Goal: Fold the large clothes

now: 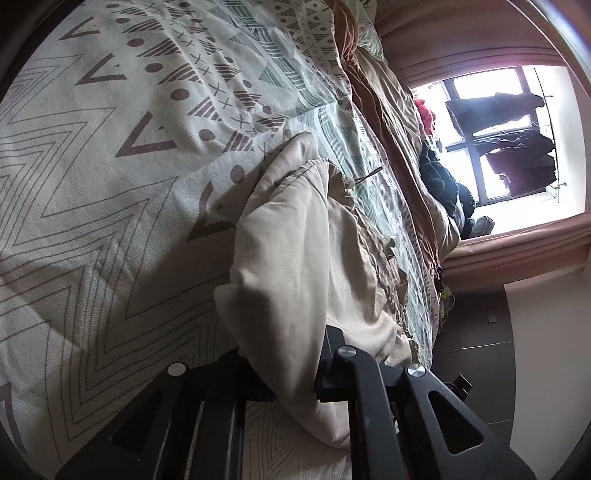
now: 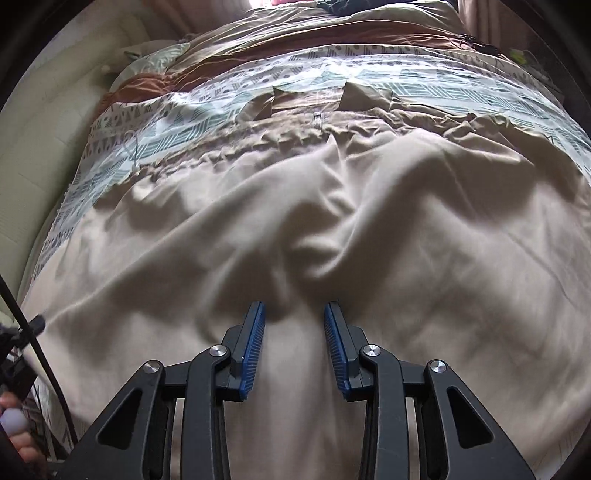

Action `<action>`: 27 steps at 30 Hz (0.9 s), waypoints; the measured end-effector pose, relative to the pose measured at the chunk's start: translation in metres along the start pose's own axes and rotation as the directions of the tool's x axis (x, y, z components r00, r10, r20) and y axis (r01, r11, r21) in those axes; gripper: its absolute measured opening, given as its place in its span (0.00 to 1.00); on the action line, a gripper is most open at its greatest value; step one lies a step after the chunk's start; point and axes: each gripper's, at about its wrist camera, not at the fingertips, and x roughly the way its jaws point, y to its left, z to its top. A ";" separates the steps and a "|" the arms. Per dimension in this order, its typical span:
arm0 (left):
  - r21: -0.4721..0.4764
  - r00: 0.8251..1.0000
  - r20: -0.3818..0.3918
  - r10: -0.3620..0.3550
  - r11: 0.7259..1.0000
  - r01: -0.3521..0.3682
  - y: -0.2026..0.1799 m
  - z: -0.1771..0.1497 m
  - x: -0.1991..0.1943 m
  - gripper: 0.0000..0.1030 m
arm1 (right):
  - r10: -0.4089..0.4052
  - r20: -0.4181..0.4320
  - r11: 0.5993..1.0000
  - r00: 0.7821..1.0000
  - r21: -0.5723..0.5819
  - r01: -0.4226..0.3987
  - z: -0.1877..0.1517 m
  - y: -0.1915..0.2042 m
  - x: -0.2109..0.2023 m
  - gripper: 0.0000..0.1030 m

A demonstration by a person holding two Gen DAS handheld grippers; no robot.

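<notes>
A large beige garment lies spread and wrinkled on a patterned bedsheet; its gathered waistband and a drawstring lie at the far side. My right gripper is open, its blue pads resting over the near fabric with nothing between them. In the left wrist view, which is rolled sideways, my left gripper is shut on a bunched edge of the beige garment, lifted off the bedsheet. The cloth hides its fingertips.
A brown and tan duvet is heaped at the far side of the bed, with dark clothes beyond. A window with hanging clothes and pink curtains is behind. A cream headboard stands on the left. A black cable hangs at left.
</notes>
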 end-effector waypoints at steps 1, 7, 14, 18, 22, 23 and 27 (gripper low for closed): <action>0.004 1.000 0.000 -0.008 1.000 0.008 -0.004 0.000 -0.002 0.13 | 0.013 0.003 1.000 1.000 0.003 -0.013 0.002 -0.002 0.002 0.30; 0.026 0.998 0.001 -0.062 0.998 0.062 -0.028 0.000 -0.015 0.13 | 0.108 0.007 0.991 0.994 0.078 -0.108 -0.005 -0.028 -0.012 0.30; 0.066 0.994 0.010 -0.107 0.992 0.106 -0.061 -0.006 -0.024 0.13 | 0.165 0.073 0.979 0.984 0.109 -0.173 -0.005 -0.044 -0.063 0.30; 0.087 0.991 0.002 -0.136 0.987 0.136 -0.077 -0.010 -0.028 0.13 | 0.165 0.090 0.978 0.982 0.111 -0.175 -0.015 -0.053 -0.084 0.30; 0.124 0.989 -0.004 -0.148 0.981 0.147 -0.094 -0.012 -0.031 0.13 | 0.201 0.109 0.966 0.974 0.141 -0.215 -0.023 -0.062 -0.107 0.30; 0.134 0.989 -0.006 -0.151 0.979 0.150 -0.099 -0.013 -0.032 0.13 | 0.216 0.112 0.962 0.970 0.142 -0.231 -0.026 -0.061 -0.112 0.30; 0.174 0.988 -0.013 -0.152 0.973 0.152 -0.118 -0.017 -0.035 0.13 | 0.250 0.080 0.957 0.965 0.129 -0.258 -0.038 -0.058 -0.110 0.30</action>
